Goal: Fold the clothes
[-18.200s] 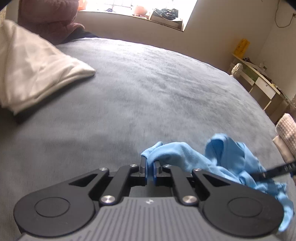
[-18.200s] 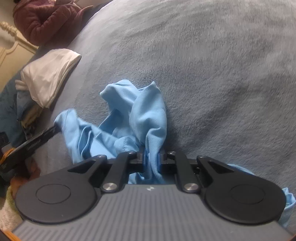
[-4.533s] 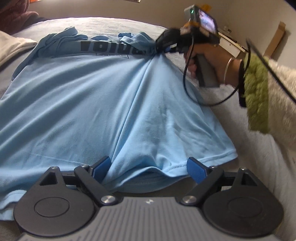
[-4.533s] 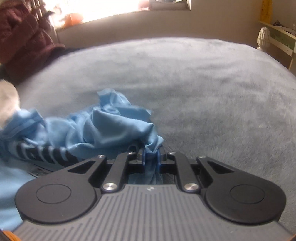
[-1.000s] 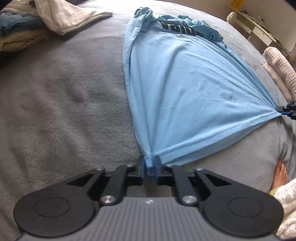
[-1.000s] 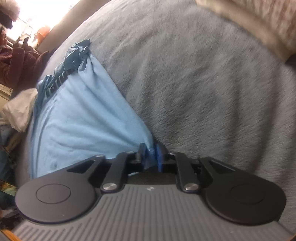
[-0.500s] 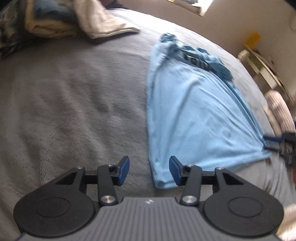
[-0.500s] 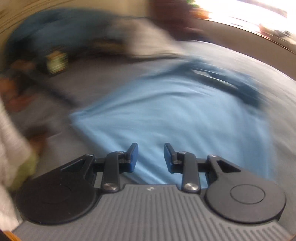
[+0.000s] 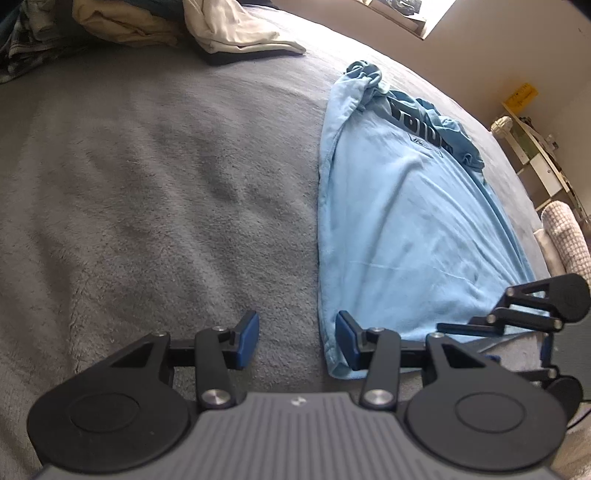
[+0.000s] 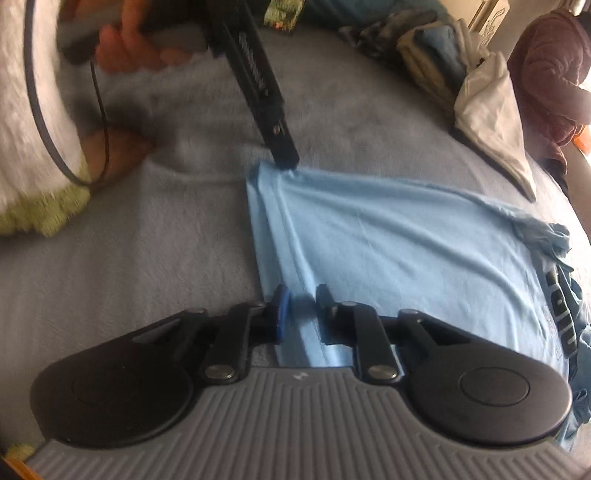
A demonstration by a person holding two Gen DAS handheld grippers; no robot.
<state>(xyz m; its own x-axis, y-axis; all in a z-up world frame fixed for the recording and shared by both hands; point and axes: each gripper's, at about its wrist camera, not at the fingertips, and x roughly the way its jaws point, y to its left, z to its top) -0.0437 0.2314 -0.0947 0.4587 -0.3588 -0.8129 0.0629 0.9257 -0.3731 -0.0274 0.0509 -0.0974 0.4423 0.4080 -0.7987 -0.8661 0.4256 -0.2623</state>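
Lying spread flat on the grey fleece bed cover (image 9: 155, 177), light blue cotton T-shirt (image 9: 399, 221) with dark printed letters, collar end bunched far ahead of the left gripper (image 9: 297, 341). Left gripper held wide open just above the cover, hem corner of the shirt beside its right blue pad (image 9: 345, 343), left pad over bare cover. Right gripper (image 10: 299, 314) low over the other hem corner, jaws a little apart with a fold of the shirt between them; not gripping as far as can be seen, though blurred. Heaped beyond the left gripper, cream and white clothes (image 9: 221, 29). Seen ahead of the right gripper: person's hand (image 10: 125, 48) on the left handle, white fluffy sleeve (image 10: 33, 122).
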